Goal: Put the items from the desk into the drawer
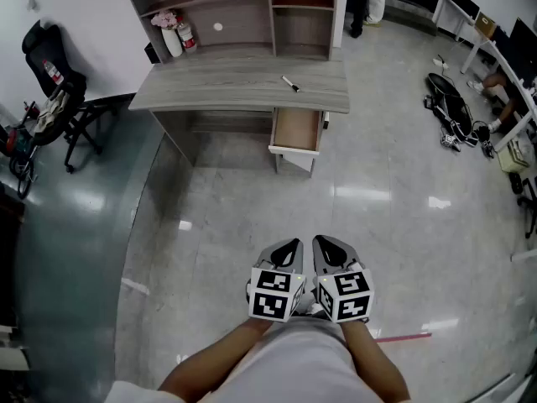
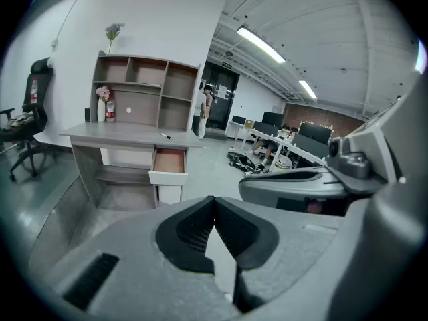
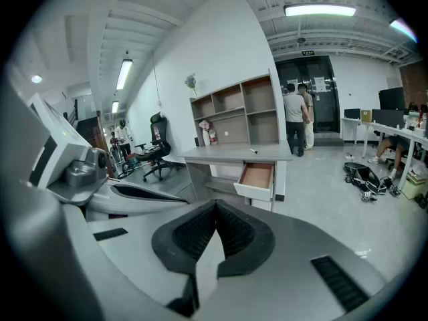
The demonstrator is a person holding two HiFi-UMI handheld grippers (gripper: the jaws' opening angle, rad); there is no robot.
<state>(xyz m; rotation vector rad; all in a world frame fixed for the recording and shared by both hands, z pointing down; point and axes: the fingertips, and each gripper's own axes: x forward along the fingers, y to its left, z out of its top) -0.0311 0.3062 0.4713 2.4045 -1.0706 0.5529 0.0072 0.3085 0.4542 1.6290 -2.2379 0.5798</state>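
Note:
A black marker lies on the grey wooden desk, toward its right end. Under that end a drawer stands pulled open, and its inside looks bare. Both grippers hang side by side low over the floor, well short of the desk. My left gripper is shut with nothing between its pads. My right gripper is shut and holds nothing either. From the left gripper view, the desk, marker and drawer lie far ahead. The right gripper view shows the drawer and marker too.
A shelf unit stands on the desk's back, with a white vase of flowers and a red-and-white bottle. A black office chair is at the left. Bags lie on the floor at right. People stand by the far door.

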